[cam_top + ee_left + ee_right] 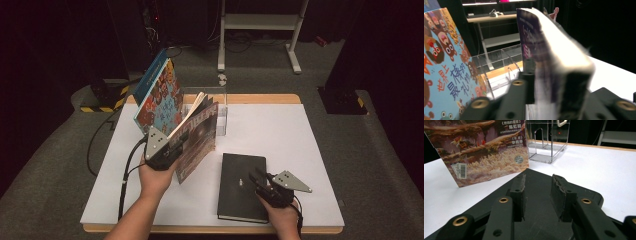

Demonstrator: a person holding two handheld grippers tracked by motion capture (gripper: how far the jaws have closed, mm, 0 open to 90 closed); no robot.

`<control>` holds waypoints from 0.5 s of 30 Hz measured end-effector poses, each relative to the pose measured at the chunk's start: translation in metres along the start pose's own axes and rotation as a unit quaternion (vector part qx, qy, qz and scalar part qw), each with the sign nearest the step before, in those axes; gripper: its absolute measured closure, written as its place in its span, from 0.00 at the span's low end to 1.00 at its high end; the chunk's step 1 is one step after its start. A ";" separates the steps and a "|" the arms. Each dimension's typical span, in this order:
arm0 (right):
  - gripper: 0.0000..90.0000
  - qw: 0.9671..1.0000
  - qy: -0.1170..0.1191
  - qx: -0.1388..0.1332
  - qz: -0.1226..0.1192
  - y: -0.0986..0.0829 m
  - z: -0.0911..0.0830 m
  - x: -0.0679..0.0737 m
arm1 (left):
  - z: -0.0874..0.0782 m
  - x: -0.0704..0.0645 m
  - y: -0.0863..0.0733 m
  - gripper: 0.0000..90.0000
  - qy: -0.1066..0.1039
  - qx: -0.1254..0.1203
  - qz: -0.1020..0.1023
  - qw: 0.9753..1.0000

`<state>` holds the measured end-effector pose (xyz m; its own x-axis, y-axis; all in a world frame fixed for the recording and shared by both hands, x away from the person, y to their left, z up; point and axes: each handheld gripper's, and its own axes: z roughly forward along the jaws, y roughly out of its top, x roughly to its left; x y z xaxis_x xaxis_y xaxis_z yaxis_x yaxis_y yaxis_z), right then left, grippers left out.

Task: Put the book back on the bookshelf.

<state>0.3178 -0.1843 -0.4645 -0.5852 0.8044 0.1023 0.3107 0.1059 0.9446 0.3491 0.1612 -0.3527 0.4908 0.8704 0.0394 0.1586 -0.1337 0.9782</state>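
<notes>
My left gripper [174,144] is shut on the bottom edge of a thick paperback [199,137] and holds it upright above the white table top. In the left gripper view the paperback [564,55] rises between the jaws, purple spine to the left. A colourful picture book [160,92] stands tilted just behind it, and it also shows in the left gripper view [441,62]. A black notebook [240,195] lies flat at the front. My right gripper [260,181] is open, its jaws low over the notebook's cover [539,220].
A clear acrylic book rack [221,112] stands at the back middle of the white table top [300,145], and its dividers show in the right gripper view [549,142]. A white desk frame [260,22] stands on the floor beyond.
</notes>
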 end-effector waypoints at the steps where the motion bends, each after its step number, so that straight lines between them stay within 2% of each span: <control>1: 0.71 1.000 0.000 0.000 0.000 0.000 0.000 0.000 | 0.000 0.000 0.000 0.93 0.000 -0.001 -0.003 1.000; 7: 0.71 1.000 0.003 -0.003 0.001 0.001 -0.001 0.000 | -0.003 0.007 0.007 0.94 0.016 -0.004 -0.018 1.000; 15: 0.71 1.000 0.007 -0.004 -0.003 0.002 -0.002 -0.001 | -0.009 0.022 0.023 0.94 0.067 -0.018 -0.020 0.997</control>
<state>0.3172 -0.1857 -0.4624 -0.5977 0.7952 0.1019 0.3018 0.1054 0.9475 0.3555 0.1820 -0.3275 0.3663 0.9302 0.0251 0.1440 -0.0833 0.9861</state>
